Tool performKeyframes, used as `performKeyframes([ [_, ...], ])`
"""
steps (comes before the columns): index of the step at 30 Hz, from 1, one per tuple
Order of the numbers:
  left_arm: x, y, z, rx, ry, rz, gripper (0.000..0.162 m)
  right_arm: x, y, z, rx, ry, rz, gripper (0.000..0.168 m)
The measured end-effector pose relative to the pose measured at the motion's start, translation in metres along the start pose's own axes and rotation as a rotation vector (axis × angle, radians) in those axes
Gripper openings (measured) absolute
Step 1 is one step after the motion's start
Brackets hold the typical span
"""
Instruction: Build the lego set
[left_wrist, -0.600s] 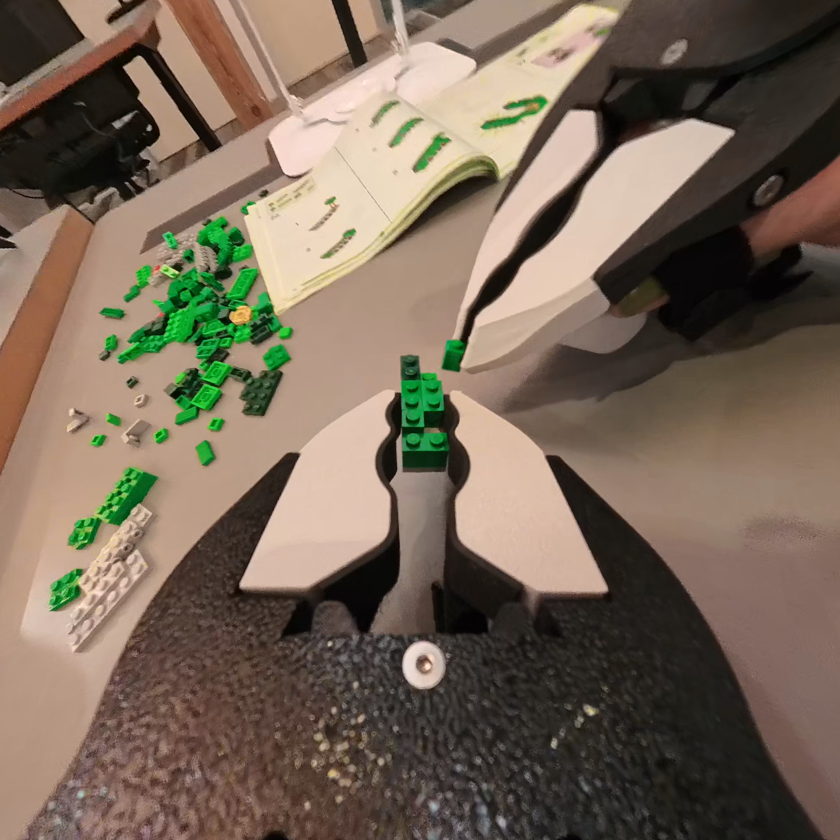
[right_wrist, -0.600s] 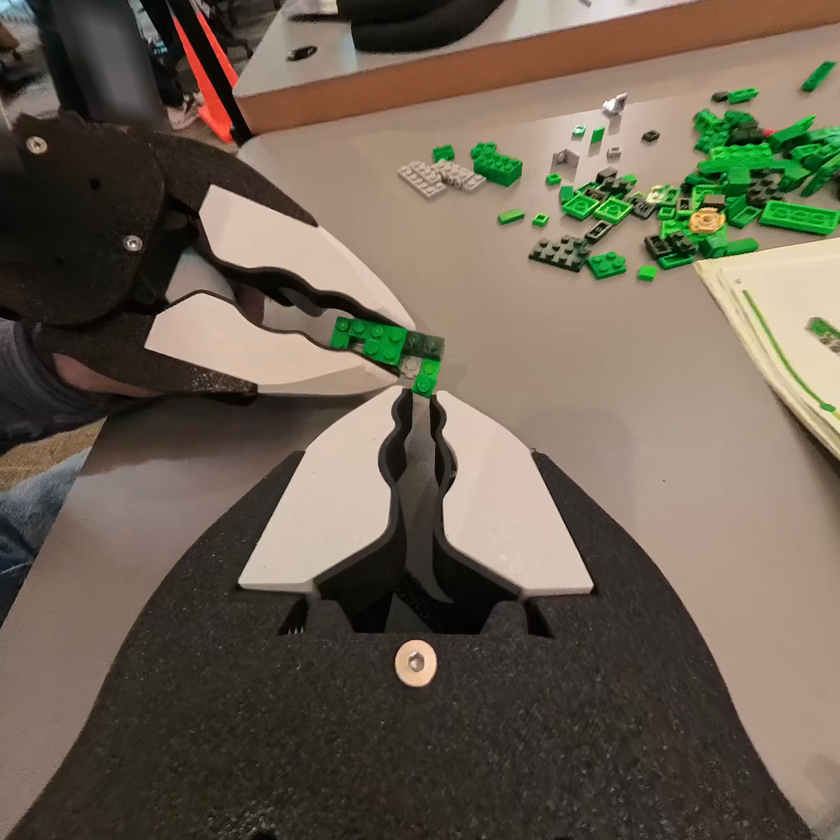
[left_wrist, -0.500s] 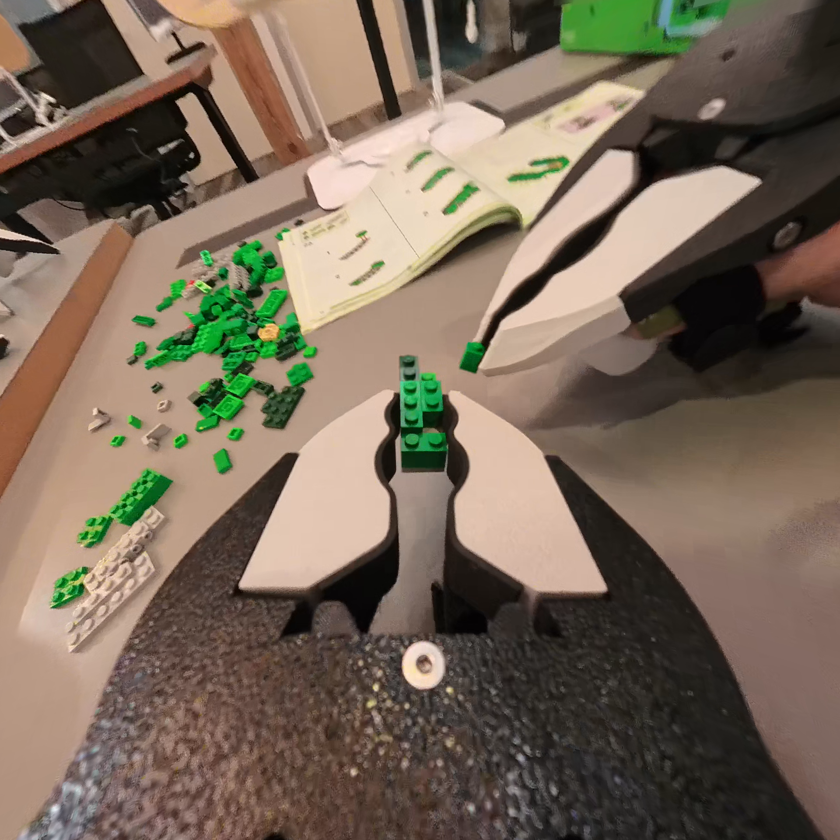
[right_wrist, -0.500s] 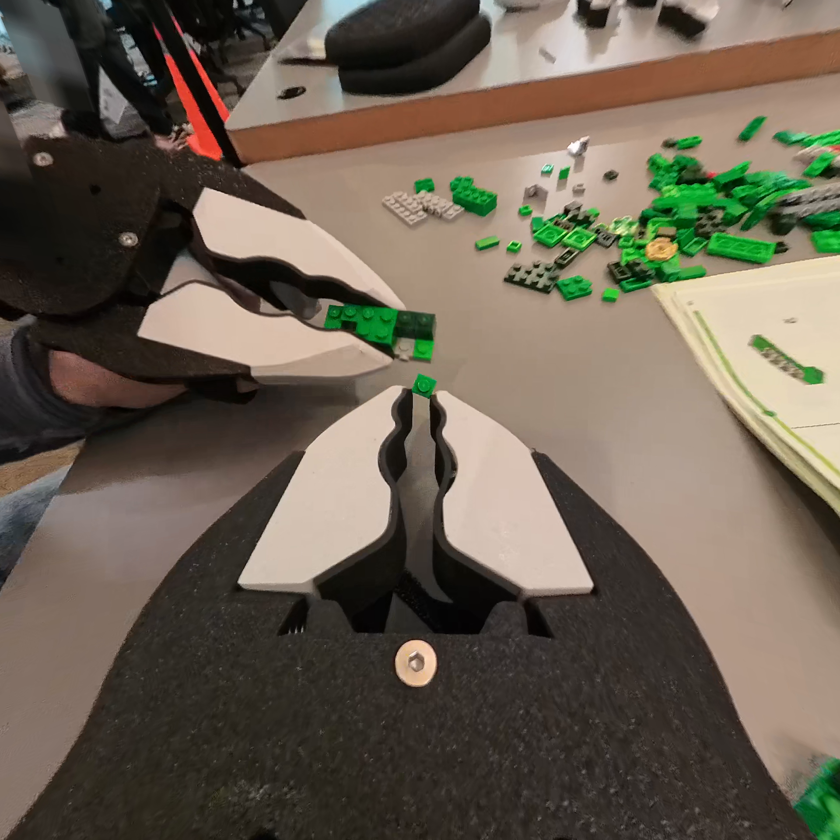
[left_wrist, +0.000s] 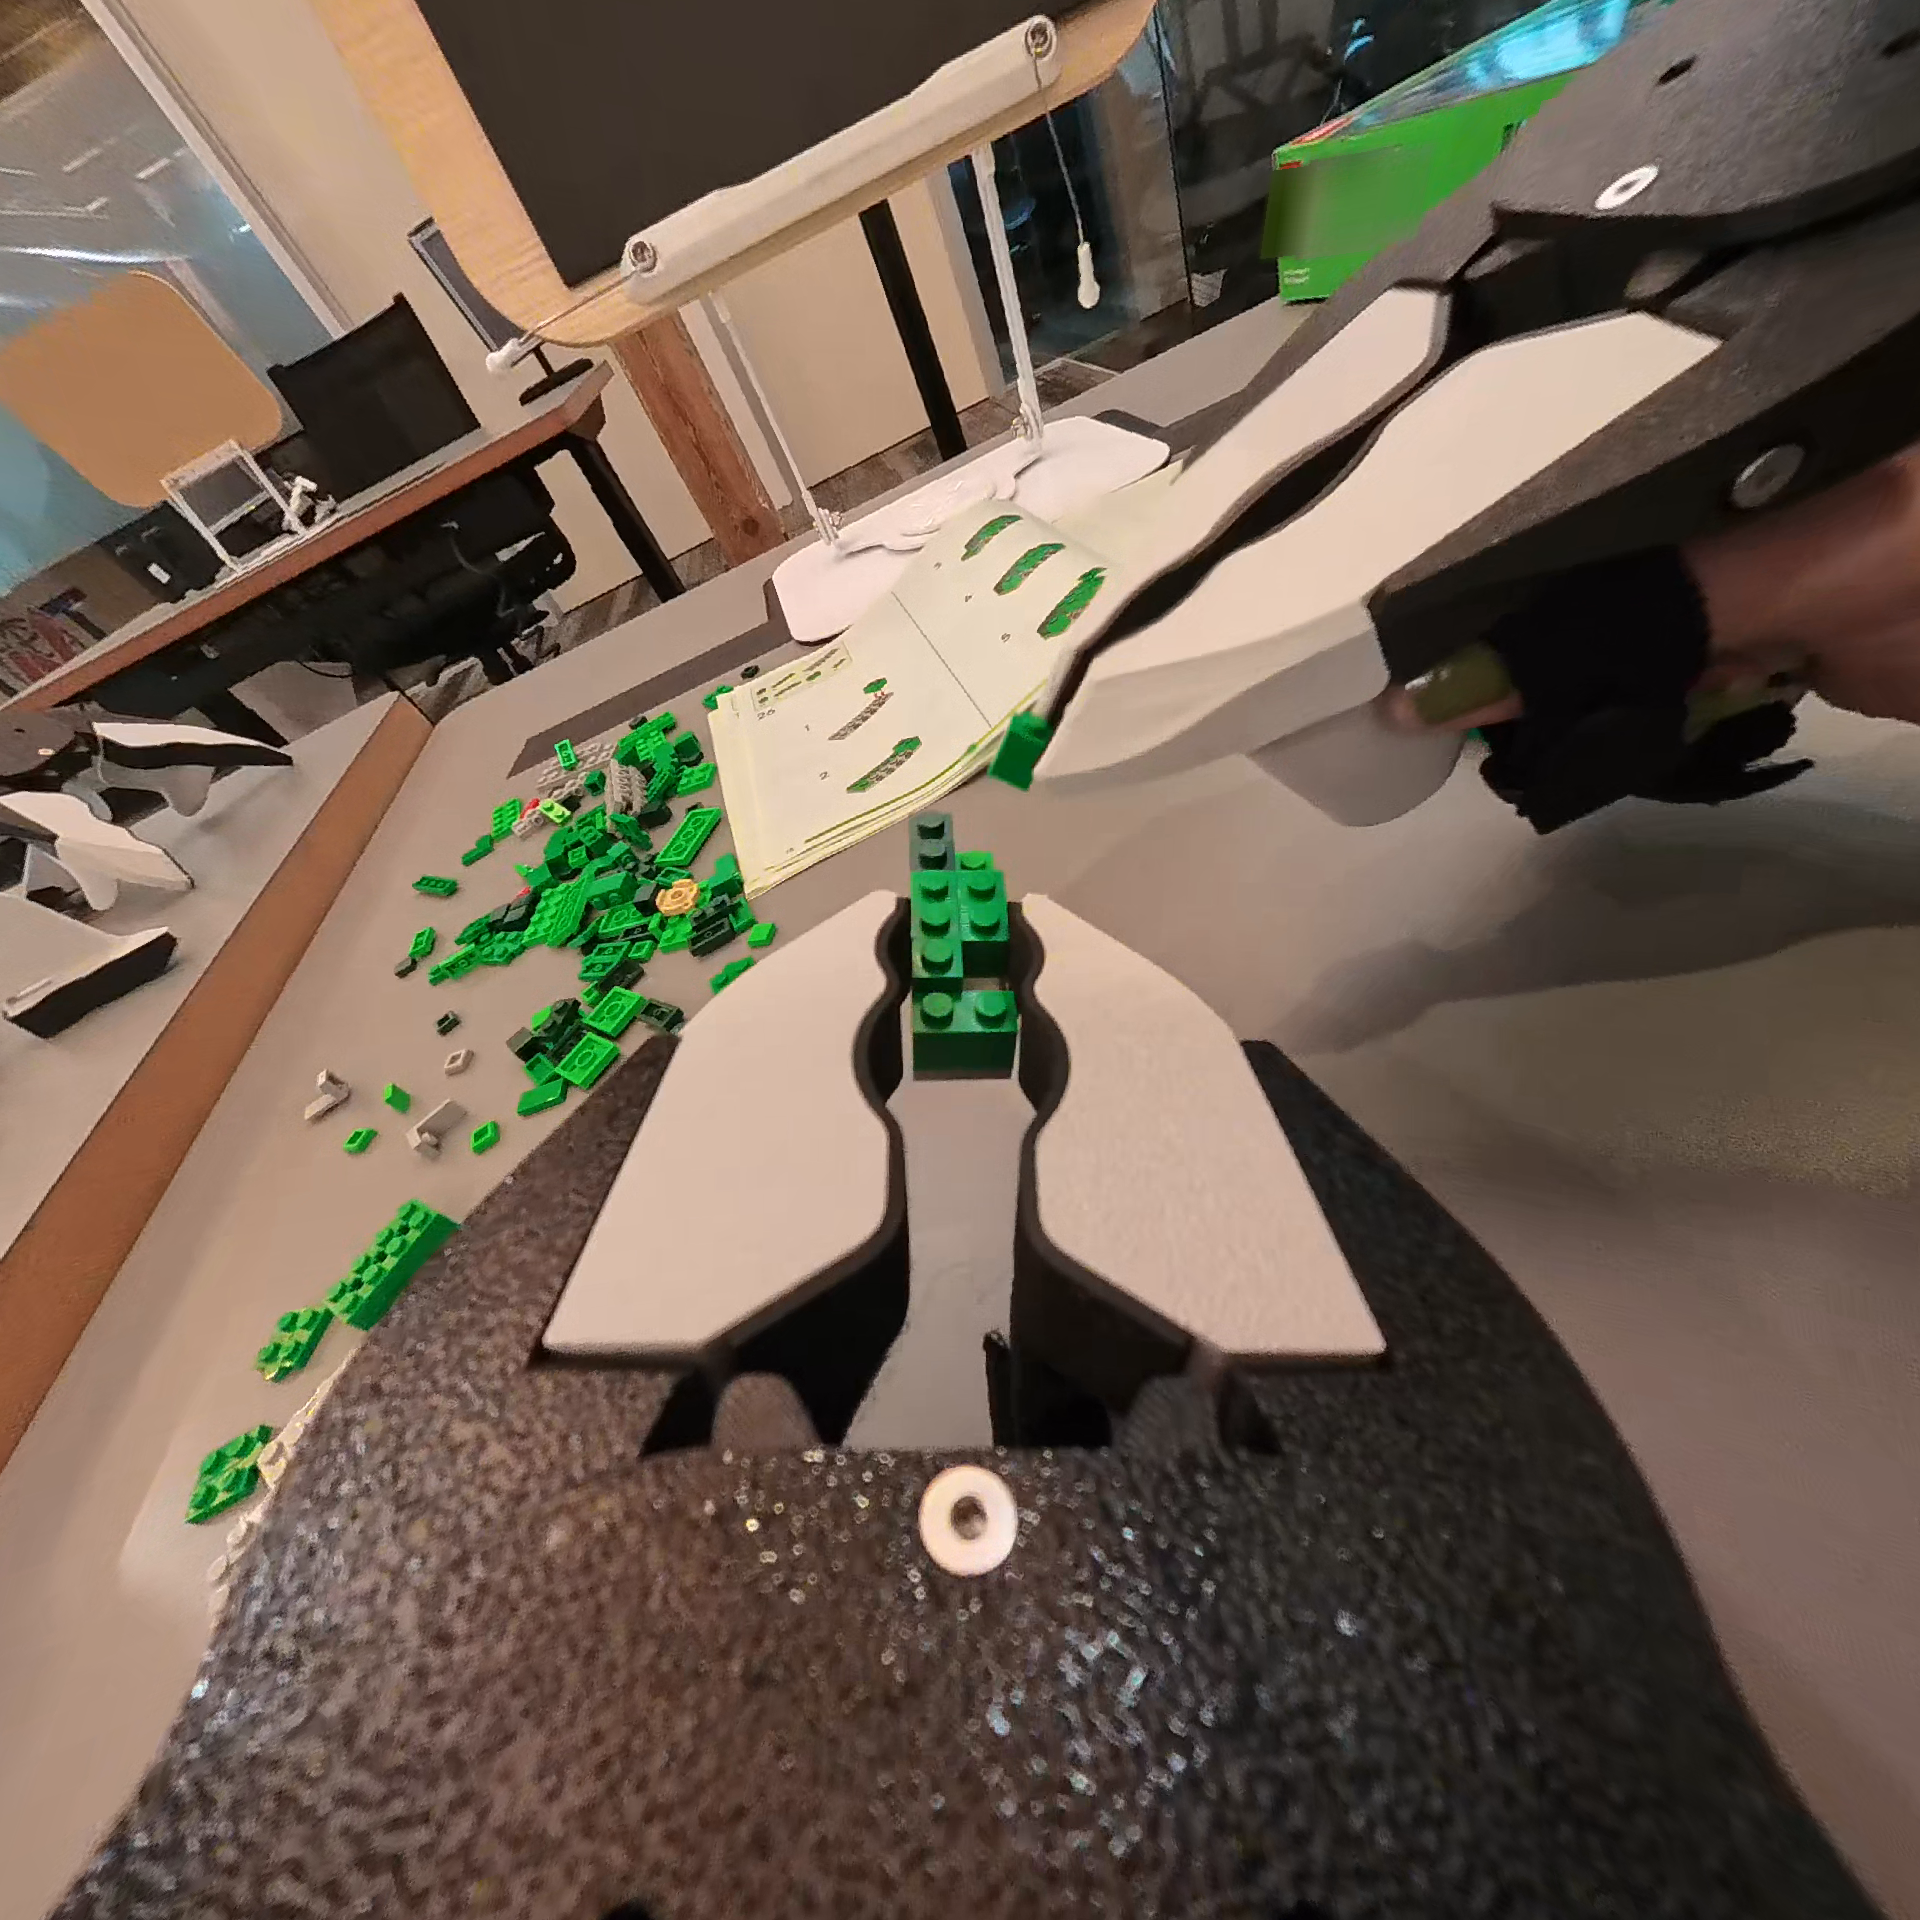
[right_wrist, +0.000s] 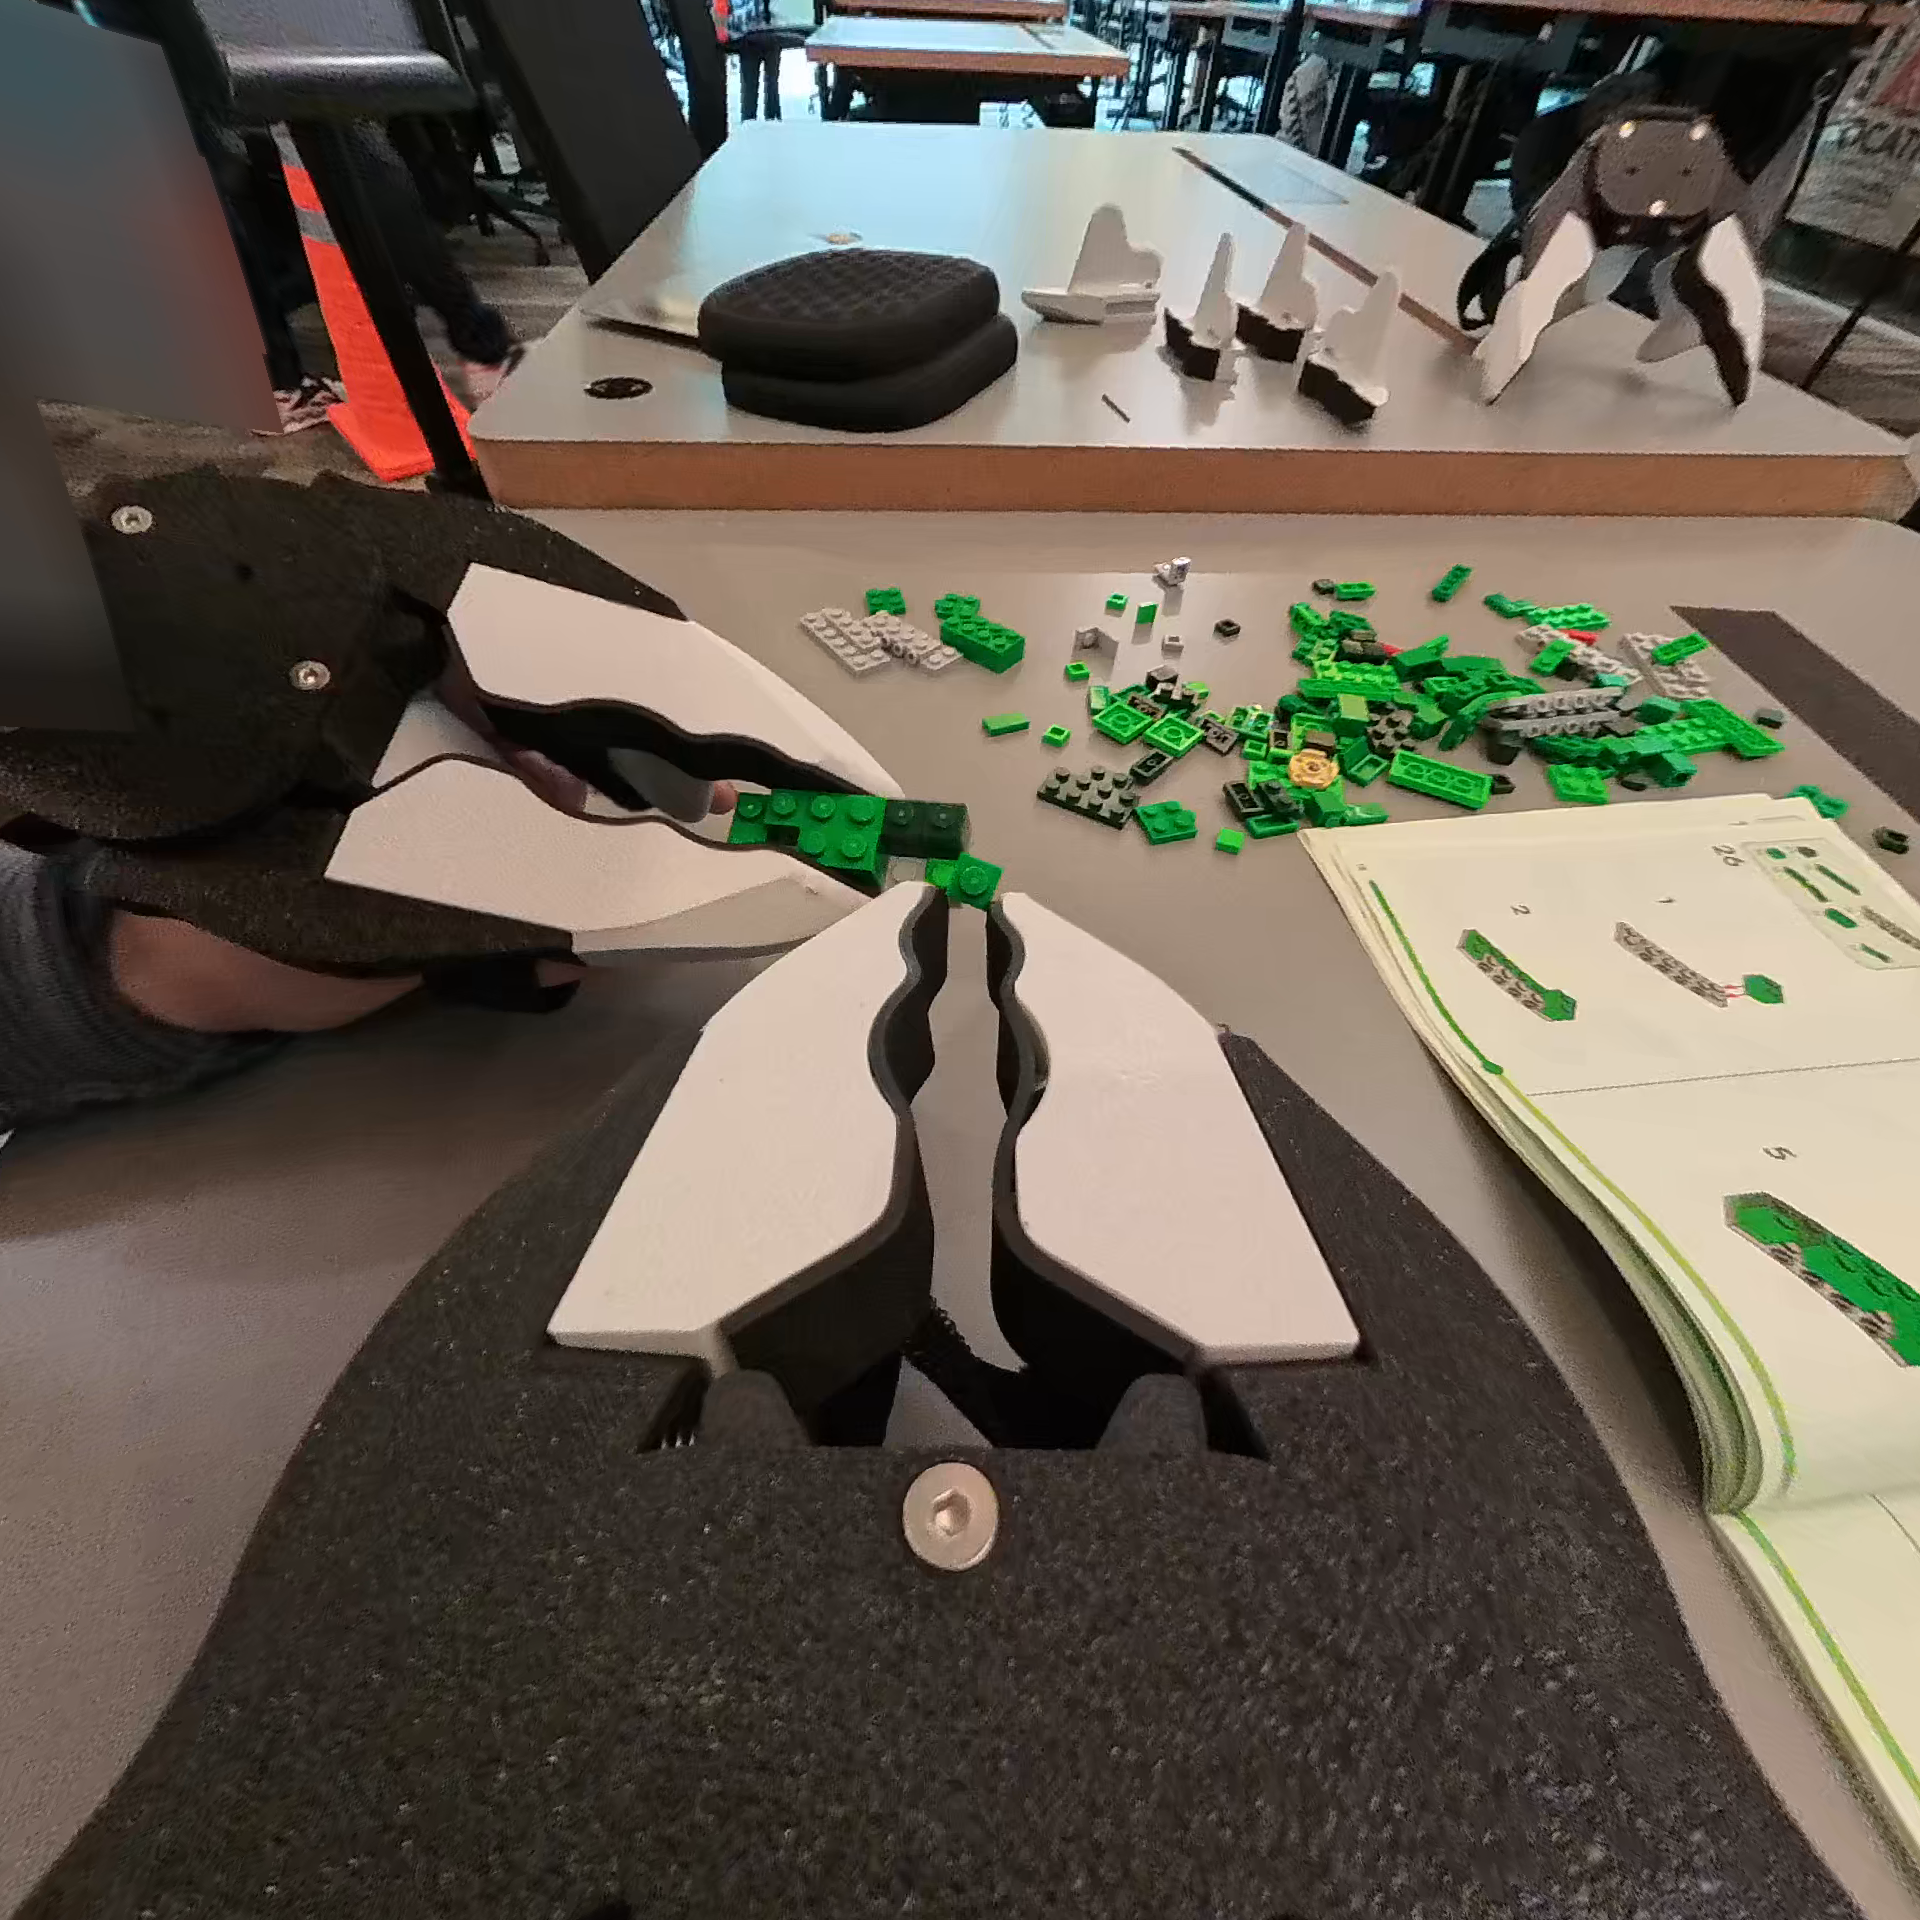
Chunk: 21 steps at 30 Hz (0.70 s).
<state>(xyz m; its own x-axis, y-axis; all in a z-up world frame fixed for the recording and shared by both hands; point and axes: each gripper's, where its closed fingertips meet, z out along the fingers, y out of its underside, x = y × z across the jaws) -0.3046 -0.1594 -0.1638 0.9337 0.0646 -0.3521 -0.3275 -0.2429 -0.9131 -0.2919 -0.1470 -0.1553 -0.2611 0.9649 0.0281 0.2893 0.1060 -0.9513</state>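
Now the small green assembly (left_wrist: 961, 940), clamped in the left claw (left_wrist: 961, 925) above the bench, meets a tiny green piece (right_wrist: 971, 881) pinched in the right claw (right_wrist: 966, 904). Half a second ago the two were apart; the piece now looks close to seating. Loose bricks (right_wrist: 1403, 727) and the open instruction booklet (right_wrist: 1662, 1039) lie toward the bench's far edge.

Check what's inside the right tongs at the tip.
A small green piece is pinched at the very tip of the right tongs, next to the green assembly held by the left tongs. Its underside and stud contact are hidden.
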Motion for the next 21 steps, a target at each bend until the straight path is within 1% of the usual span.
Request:
performKeyframes([
  [12,0.008,-0.004,-0.002,0.026,0.043,0.024,0.017,-0.008,0.008,0.005,-0.086,-0.036,-0.012,0.007],
  [21,0.013,-0.007,-0.004,0.05,0.066,0.062,0.016,-0.01,0.008,0.0,-0.114,-0.02,-0.13,0.007],
])
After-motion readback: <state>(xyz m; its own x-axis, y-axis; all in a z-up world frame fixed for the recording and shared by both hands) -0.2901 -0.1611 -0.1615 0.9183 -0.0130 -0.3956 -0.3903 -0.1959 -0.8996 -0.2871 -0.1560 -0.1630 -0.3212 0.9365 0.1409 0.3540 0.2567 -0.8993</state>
